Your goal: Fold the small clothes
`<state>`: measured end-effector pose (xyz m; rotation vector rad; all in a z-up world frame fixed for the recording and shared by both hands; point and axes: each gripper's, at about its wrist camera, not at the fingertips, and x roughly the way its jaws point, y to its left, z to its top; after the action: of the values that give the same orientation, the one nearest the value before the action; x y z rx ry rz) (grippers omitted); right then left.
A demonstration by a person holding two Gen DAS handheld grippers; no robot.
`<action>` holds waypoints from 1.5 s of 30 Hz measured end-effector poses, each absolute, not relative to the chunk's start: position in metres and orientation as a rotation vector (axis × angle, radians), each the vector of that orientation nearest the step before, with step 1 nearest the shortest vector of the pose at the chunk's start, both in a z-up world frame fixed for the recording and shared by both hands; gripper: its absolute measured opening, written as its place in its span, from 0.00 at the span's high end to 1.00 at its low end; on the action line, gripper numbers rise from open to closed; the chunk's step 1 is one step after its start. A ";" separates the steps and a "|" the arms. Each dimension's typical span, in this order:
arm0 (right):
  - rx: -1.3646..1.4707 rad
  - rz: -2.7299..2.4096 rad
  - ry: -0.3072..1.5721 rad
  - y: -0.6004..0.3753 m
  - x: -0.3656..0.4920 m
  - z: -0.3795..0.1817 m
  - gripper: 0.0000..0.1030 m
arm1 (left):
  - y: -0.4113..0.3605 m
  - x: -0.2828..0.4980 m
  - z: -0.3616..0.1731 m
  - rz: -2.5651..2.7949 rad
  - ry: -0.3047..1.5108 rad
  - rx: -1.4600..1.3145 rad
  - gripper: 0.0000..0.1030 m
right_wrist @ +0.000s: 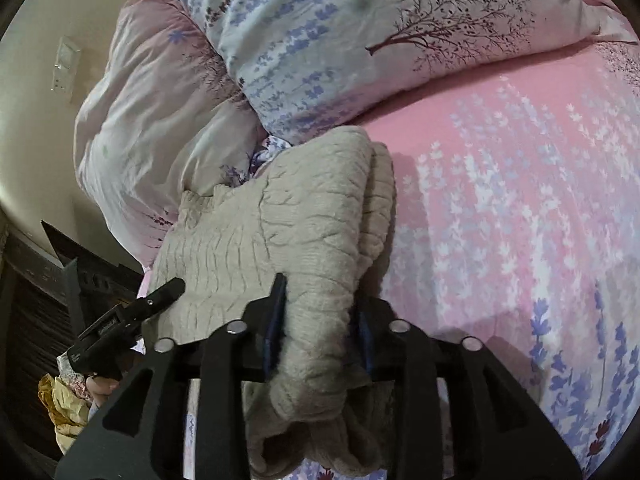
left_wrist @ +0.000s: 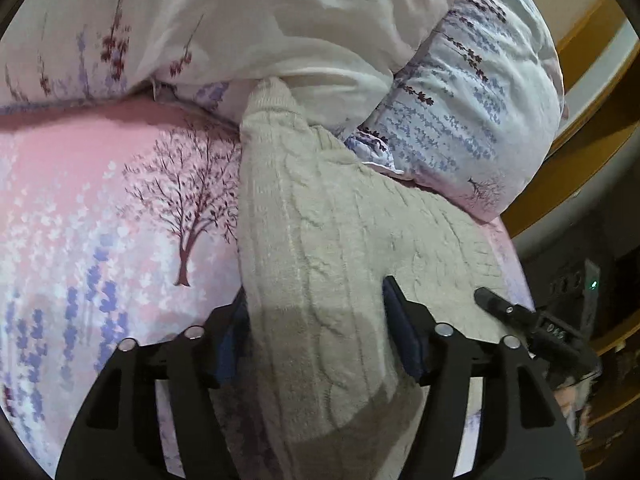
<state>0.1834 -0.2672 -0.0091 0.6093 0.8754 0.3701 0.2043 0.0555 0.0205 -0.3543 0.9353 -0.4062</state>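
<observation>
Pink floral bedsheet [left_wrist: 100, 200] fills the scene, and on it lies the beige cable-knit sweater [left_wrist: 320, 240], partly folded, its far end tucked against the heaped white duvet [left_wrist: 260, 20]. The left gripper [left_wrist: 316, 320] straddles one thick fold, jaws set either side of the knit and pressing on it. Over in the right wrist view, the right gripper [right_wrist: 320, 320] has its jaws clamped on a bunched roll of the same sweater [right_wrist: 288, 220], loose fabric spilling out below. Beside the sweater's edge, the other gripper's black finger pokes into each view. A lavender-print pillow [right_wrist: 360, 40] sits just behind.
</observation>
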 end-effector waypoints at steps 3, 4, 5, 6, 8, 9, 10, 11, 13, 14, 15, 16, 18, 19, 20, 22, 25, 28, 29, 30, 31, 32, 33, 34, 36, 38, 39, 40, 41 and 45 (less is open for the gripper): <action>0.614 0.349 0.831 -0.275 0.177 0.003 0.62 | 0.054 0.191 0.041 -0.333 0.843 -0.276 0.36; 0.629 0.334 0.794 -0.283 0.173 0.009 0.62 | 0.055 0.184 0.051 -0.308 0.787 -0.243 0.36; 0.640 0.327 0.777 -0.288 0.172 0.014 0.61 | 0.055 0.176 0.060 -0.303 0.739 -0.218 0.35; 0.649 0.318 0.775 -0.291 0.174 0.016 0.60 | 0.052 0.174 0.065 -0.309 0.717 -0.202 0.35; 0.665 0.319 0.799 -0.293 0.181 0.013 0.60 | 0.036 0.168 0.074 -0.340 0.688 -0.134 0.35; 0.664 0.325 0.810 -0.289 0.184 0.012 0.61 | 0.029 0.168 0.075 -0.352 0.684 -0.108 0.34; 0.647 0.323 0.825 -0.284 0.187 0.010 0.75 | 0.018 0.169 0.074 -0.365 0.683 -0.074 0.34; 0.622 0.312 0.833 -0.282 0.188 0.008 0.81 | 0.010 0.172 0.072 -0.375 0.690 -0.055 0.34; 0.599 0.271 0.831 -0.279 0.190 0.006 0.84 | -0.004 0.182 0.064 -0.389 0.726 -0.041 0.35; 0.606 0.260 0.834 -0.280 0.191 0.005 0.85 | -0.008 0.186 0.058 -0.382 0.750 -0.034 0.35; 0.627 0.251 0.842 -0.284 0.193 0.002 0.85 | -0.012 0.192 0.054 -0.376 0.770 -0.029 0.36; 0.634 0.245 0.849 -0.285 0.195 0.000 0.85 | -0.012 0.195 0.050 -0.367 0.787 -0.025 0.38; 0.630 0.231 0.862 -0.289 0.197 -0.005 0.84 | -0.010 0.195 0.045 -0.357 0.792 -0.023 0.39; 0.627 0.225 0.867 -0.287 0.198 -0.007 0.79 | -0.010 0.196 0.042 -0.351 0.793 -0.019 0.39; 0.619 0.217 0.871 -0.287 0.199 -0.008 0.74 | -0.012 0.196 0.041 -0.344 0.789 -0.005 0.39; 0.593 0.205 0.869 -0.285 0.197 -0.006 0.63 | -0.014 0.193 0.042 -0.339 0.779 0.010 0.39; 0.545 0.210 0.818 -0.286 0.170 0.011 0.57 | -0.007 0.173 0.053 -0.365 0.753 -0.018 0.39; 0.545 0.284 0.790 -0.286 0.141 0.026 0.57 | 0.000 0.143 0.062 -0.360 0.711 0.005 0.39; 0.554 0.310 0.782 -0.286 0.131 0.029 0.57 | 0.001 0.134 0.063 -0.361 0.702 0.014 0.39; 0.560 0.337 0.778 -0.286 0.120 0.031 0.57 | 0.002 0.123 0.062 -0.369 0.693 0.028 0.39; 0.561 0.358 0.781 -0.285 0.112 0.032 0.57 | 0.000 0.116 0.060 -0.370 0.694 0.045 0.39; 0.560 0.372 0.785 -0.282 0.106 0.031 0.57 | -0.002 0.111 0.057 -0.366 0.696 0.066 0.39; 0.553 0.385 0.792 -0.277 0.102 0.030 0.57 | -0.006 0.106 0.053 -0.350 0.689 0.103 0.39; 0.533 0.397 0.812 -0.270 0.099 0.027 0.60 | -0.011 0.103 0.051 -0.338 0.682 0.133 0.39; 0.456 0.372 0.858 -0.248 0.104 0.022 0.87 | -0.019 0.104 0.047 -0.313 0.690 0.165 0.38; 0.416 0.292 0.902 -0.239 0.113 0.010 0.90 | -0.023 0.109 0.043 -0.305 0.709 0.162 0.36; 0.425 0.284 0.904 -0.241 0.114 0.005 0.90 | -0.024 0.111 0.041 -0.305 0.711 0.163 0.35; 0.445 0.279 0.902 -0.241 0.116 0.002 0.90 | -0.023 0.113 0.040 -0.300 0.709 0.163 0.35; 0.440 0.271 0.901 -0.240 0.115 0.003 0.90 | -0.021 0.112 0.041 -0.300 0.708 0.150 0.35; 0.325 0.217 0.777 -0.232 0.089 0.035 0.70 | 0.000 0.091 0.053 -0.272 0.695 0.096 0.33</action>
<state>0.0887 -0.2324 0.0346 0.3253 0.7774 0.2169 0.0911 0.0004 0.0533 0.0956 0.6951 -0.2720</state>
